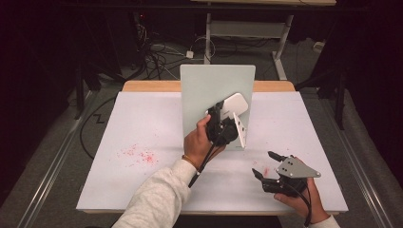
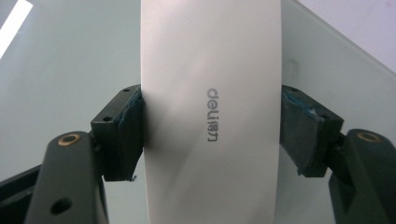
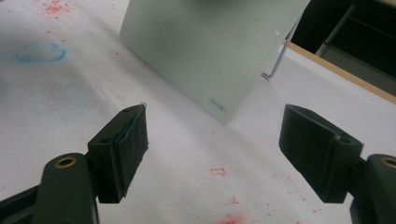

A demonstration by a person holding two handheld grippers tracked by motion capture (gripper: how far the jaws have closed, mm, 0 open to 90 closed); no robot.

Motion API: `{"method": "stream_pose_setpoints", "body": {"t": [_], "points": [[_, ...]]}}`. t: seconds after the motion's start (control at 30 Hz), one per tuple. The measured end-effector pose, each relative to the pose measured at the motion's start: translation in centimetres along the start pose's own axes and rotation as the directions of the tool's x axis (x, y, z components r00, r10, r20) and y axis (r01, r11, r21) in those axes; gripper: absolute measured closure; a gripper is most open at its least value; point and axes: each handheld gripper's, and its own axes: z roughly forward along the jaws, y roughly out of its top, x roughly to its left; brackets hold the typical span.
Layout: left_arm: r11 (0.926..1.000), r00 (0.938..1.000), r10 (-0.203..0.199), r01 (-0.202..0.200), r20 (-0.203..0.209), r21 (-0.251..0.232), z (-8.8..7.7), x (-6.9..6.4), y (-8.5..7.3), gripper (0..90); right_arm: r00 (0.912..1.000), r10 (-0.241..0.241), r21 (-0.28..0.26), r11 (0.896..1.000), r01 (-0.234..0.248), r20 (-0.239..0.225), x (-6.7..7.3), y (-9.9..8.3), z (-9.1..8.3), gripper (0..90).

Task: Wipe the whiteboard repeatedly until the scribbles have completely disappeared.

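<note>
A lab: dark curtains, floor cables [image 1: 157, 54] (tangled), bare table [image 1: 142, 128].

Board [image 1: 204, 90]: pale grey-green, plain. Eraser [image 2: 210, 112]: white, grey printed logo. Table [image 1: 142, 123] top: white, red speckles [image 1: 138, 154], a faint blue ring [image 3: 41, 52]; far edge tan wood. Gripper pads [image 2: 133, 135]: black with teal edging. Sleeve [image 1: 157, 199]: light grey.

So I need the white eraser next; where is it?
High view, centre: white eraser clamped in the left hand-held gripper, against the upright glass board.
</note>
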Motion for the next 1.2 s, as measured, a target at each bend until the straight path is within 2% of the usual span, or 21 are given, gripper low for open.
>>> {"method": "stream_pose_setpoints", "body": {"t": [0.03,0.07,0.13,0.17,0.2,0.23,0.27,0.33,0.4,0.5,0.6,0.63,0.7,0.8,0.87,1.03,1.13,1.17,1.2], "points": [[1.0000,1.0000,0.000,0.000,0.000,0.000,0.0,0.0,0.0,29.0,1.0000,-0.003,0.002,1.000,0.003,0.000,0.0,0.0,0.0,24.5],[0.9995,0.9994,0.033,-0.033,0.007,0.001,0.0,-1.3,-0.4,29.0,1.0000,-0.004,0.002,1.000,0.004,-0.002,0.0,0.0,0.0,24.5],[0.9984,0.9983,0.056,-0.056,0.015,0.003,-0.1,-2.5,-0.8,29.0,1.0000,-0.003,0.003,1.000,0.003,-0.004,0.1,0.0,0.0,24.5],[0.9984,0.9983,0.056,-0.056,0.015,0.003,-0.1,-2.5,-0.8,29.0,1.0000,-0.003,0.003,1.000,0.003,-0.004,0.1,0.0,0.0,24.5],[0.9971,0.9970,0.076,-0.076,0.019,0.006,-0.2,-3.4,-1.2,29.0,0.9999,-0.012,0.007,1.000,0.012,-0.003,0.1,0.0,0.0,24.5],[0.9971,0.9970,0.076,-0.076,0.019,0.006,-0.2,-3.4,-1.2,29.0,0.9999,-0.014,0.006,1.000,0.014,0.003,0.0,0.0,-0.1,24.4],[0.9954,0.9953,0.094,-0.094,0.023,0.019,-0.3,-3.7,-1.4,29.0,1.0000,-0.004,0.000,1.000,0.004,0.003,-0.1,0.0,-0.2,24.4],[0.9942,0.9940,0.104,-0.105,0.033,0.021,-0.4,-4.6,-2.2,29.0,1.0000,0.008,-0.008,1.000,-0.008,0.006,-0.3,0.0,-0.4,24.4],[0.9949,0.9946,0.099,-0.099,0.032,0.015,-0.4,-4.7,-2.4,29.0,0.9999,0.008,-0.009,1.000,-0.008,0.007,-0.3,0.0,-0.4,24.5],[0.9964,0.9955,0.083,-0.083,0.046,0.014,-0.5,-4.4,-2.5,29.0,1.0000,-0.001,0.001,1.000,0.001,0.004,-0.2,0.0,-0.2,24.4],[0.9986,0.9977,0.051,-0.052,0.045,0.012,-0.4,-3.0,-1.9,29.0,1.0000,-0.007,0.000,1.000,0.007,0.002,0.0,0.0,-0.1,24.4],[0.9986,0.9977,0.051,-0.052,0.045,0.012,-0.4,-3.0,-1.9,29.0,1.0000,-0.006,0.001,1.000,0.006,0.003,0.0,0.0,-0.1,24.4],[0.9998,0.9993,0.016,-0.016,0.035,0.007,-0.2,-1.6,-0.8,29.0,1.0000,0.000,0.002,1.000,0.000,0.003,-0.1,0.0,0.0,24.4],[0.9999,0.9995,0.014,-0.014,0.027,0.008,-0.1,-0.8,0.0,29.0,1.0000,-0.007,0.004,1.000,0.007,-0.002,0.0,0.0,0.0,24.4],[0.9999,0.9997,0.009,-0.009,0.025,0.007,0.2,-0.1,1.2,29.0,1.0000,-0.007,0.002,1.000,0.007,-0.001,-0.1,0.0,-0.1,24.4],[0.9999,0.9998,0.016,-0.016,0.011,0.003,0.4,-0.2,2.0,29.0,1.0000,-0.007,0.001,1.000,0.007,-0.004,0.0,0.0,-0.1,24.4],[0.9998,0.9998,0.018,-0.018,0.011,0.000,0.4,-0.5,1.8,29.0,1.0000,-0.007,0.003,1.000,0.007,-0.006,0.0,0.0,0.0,24.4],[0.9994,0.9993,0.035,-0.035,0.012,0.004,0.3,-1.0,1.4,29.0,1.0000,-0.006,0.004,1.000,0.006,-0.007,0.0,0.0,0.0,24.4],[0.9994,0.9993,0.035,-0.035,0.012,0.004,0.3,-1.0,1.4,29.0,1.0000,-0.006,0.005,1.000,0.006,-0.007,0.0,-0.1,0.0,24.4]]}}
